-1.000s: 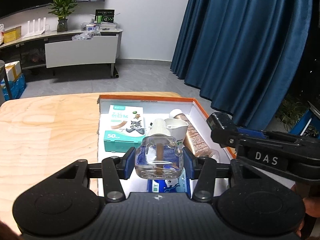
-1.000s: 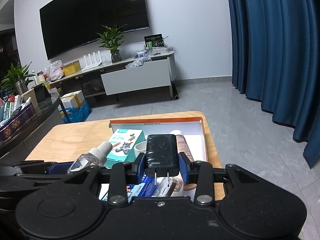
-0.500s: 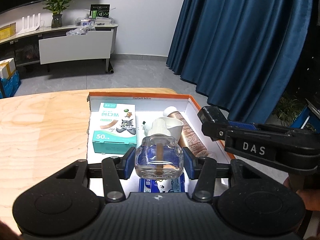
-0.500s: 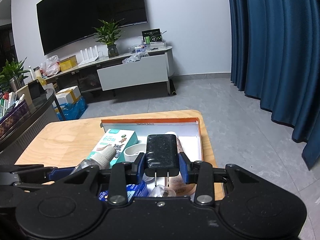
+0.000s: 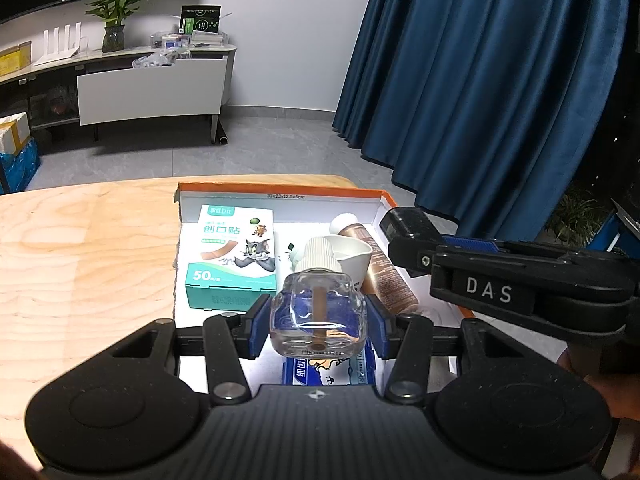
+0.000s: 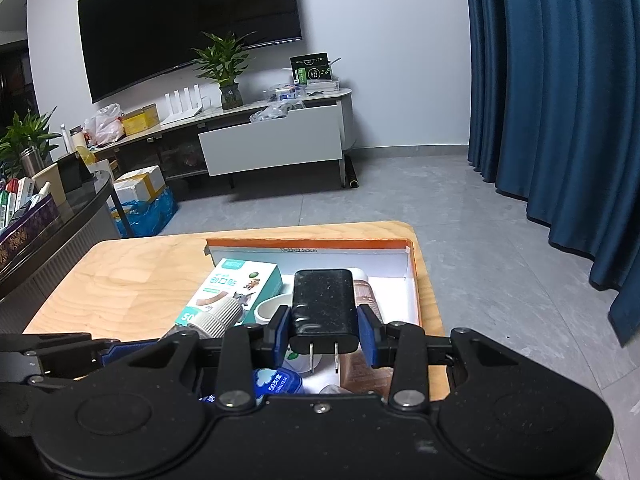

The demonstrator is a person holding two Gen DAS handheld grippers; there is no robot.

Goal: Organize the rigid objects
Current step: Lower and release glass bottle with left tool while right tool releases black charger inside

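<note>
My left gripper (image 5: 318, 320) is shut on a clear glass bottle (image 5: 318, 312) with a ribbed white cap, held above the near part of an orange-edged white box (image 5: 280, 196). My right gripper (image 6: 324, 336) is shut on a black plug adapter (image 6: 324, 308), prongs toward the camera, above the same box (image 6: 412, 276). The right gripper with the adapter (image 5: 408, 228) also shows at the right of the left wrist view. In the box lie a teal bandage carton (image 5: 232, 256), a white cup (image 5: 354, 254), a brown tube (image 5: 384, 276) and a blue pack (image 5: 332, 372).
The box sits at the right end of a light wooden table (image 5: 80, 256). Blue curtains (image 5: 480, 80) hang to the right. A dark side table (image 6: 60, 224) with boxes stands at the left, and a TV bench (image 6: 272, 136) at the far wall.
Both grippers have shifted slightly over the box, each still holding its object. The box contents look a little nearer in the right wrist view.
</note>
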